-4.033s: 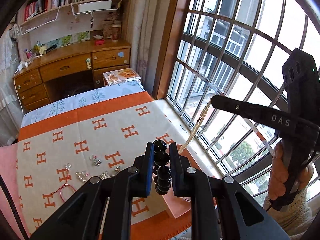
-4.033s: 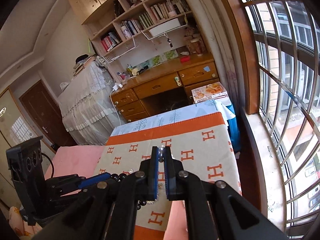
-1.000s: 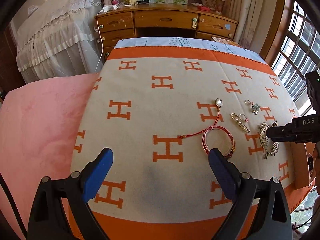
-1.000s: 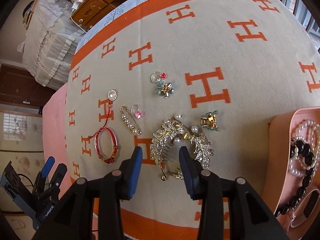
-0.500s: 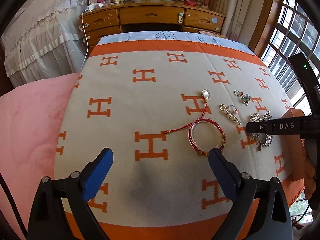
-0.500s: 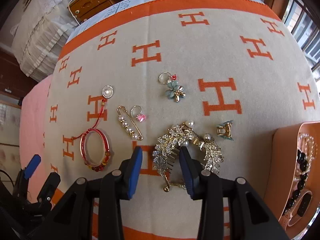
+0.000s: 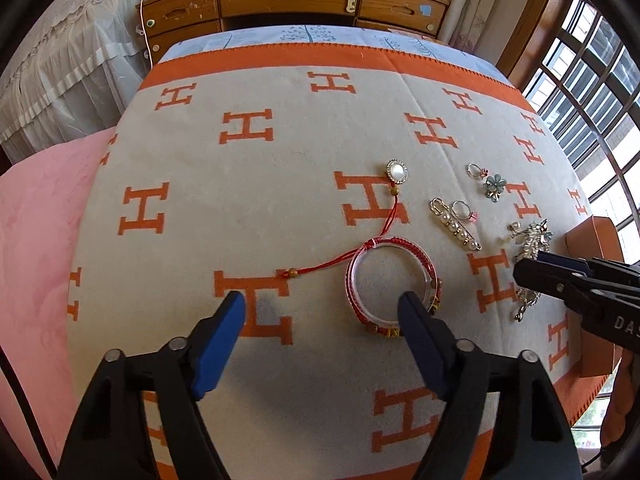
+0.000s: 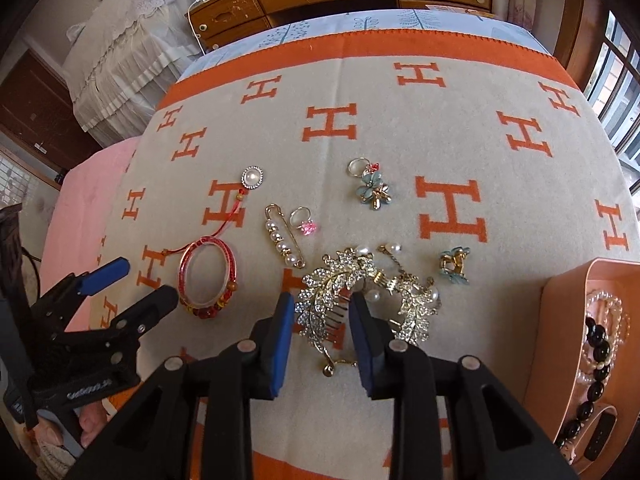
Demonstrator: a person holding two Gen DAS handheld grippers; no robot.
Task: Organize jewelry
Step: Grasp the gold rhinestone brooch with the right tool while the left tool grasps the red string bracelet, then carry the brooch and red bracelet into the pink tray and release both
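1. While both grippers hang steeply over the blanket [image 8: 400, 152], we read each as lining up on its own piece, with the orange tray [image 8: 568, 292] at the right as the likely goal
2. Left gripper [image 7: 320, 316]: jaws have just been closing yet stand spread; one blue pad sits over the near rim of the red bracelet [image 7: 390, 280], the other well apart on bare cloth, so nothing is pinched
3. Right gripper [image 8: 320, 320]: jaws have just been narrowing, not pressed together; the rhinestone hair comb [image 8: 360, 300] lies between the pads, its teeth in the gap; contact we cannot tell
4. Bracelet lies flat, its red cord trailing away toward the pearl button [image 7: 397, 172]
5. Comb lies flat, its leafy arc curving left to right, teeth pointing toward the gripper
6. Black beads [image 8: 596, 344] and pearls already lie in the tray
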